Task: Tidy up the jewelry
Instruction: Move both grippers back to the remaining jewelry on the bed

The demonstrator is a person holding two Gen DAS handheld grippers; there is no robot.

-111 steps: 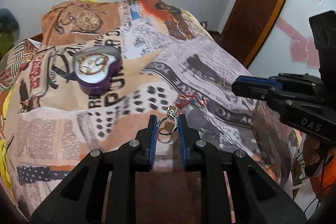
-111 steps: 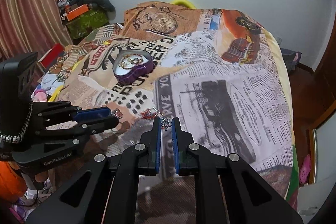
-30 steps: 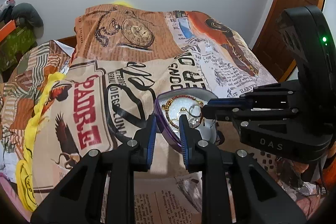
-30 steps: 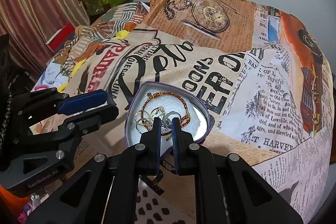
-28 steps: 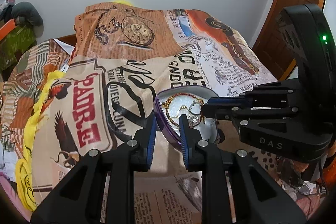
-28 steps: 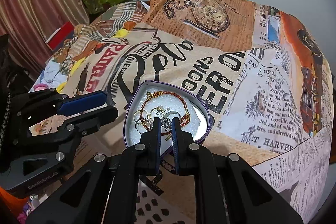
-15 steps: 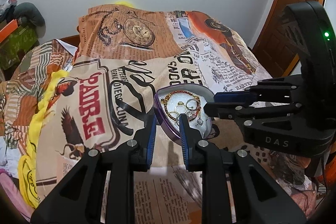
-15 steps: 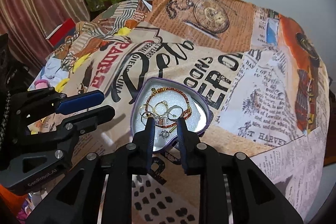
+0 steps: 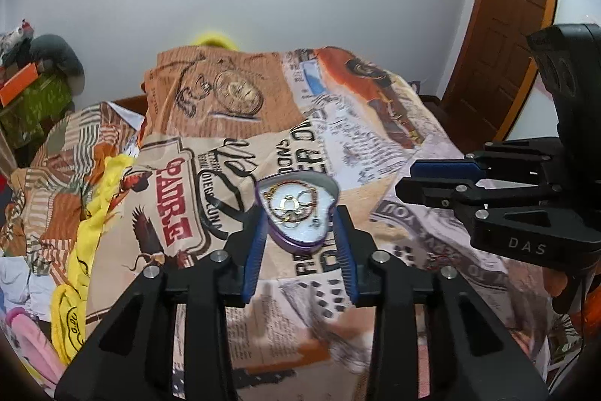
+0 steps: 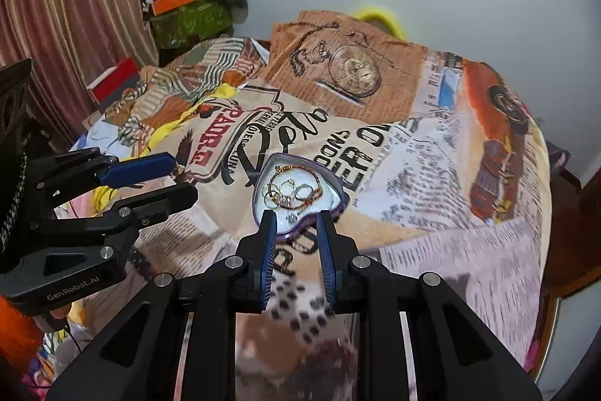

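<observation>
Jewelry (image 10: 291,193), rings and a beaded bracelet, lies tangled inside a purple heart-shaped tin (image 10: 300,233) on the newspaper-print bedspread (image 10: 413,183). Both claws sit spread apart and hold nothing: the left claw (image 9: 300,247) frames the tin's near end, the right claw (image 10: 295,247) likewise just before it.

— What do you count on the bedspread (image 10: 413,183)?

— You have one heart-shaped purple box (image 10: 335,195), at twelve o'clock from your right gripper (image 10: 296,232). Inside it lies one red-and-gold bracelet (image 10: 319,183) plus several gold and silver rings (image 10: 289,189); they overlap, so you cannot get an exact number.

— And tools?

— Two: that one and your left gripper (image 9: 298,235), both with jaws spread.
</observation>
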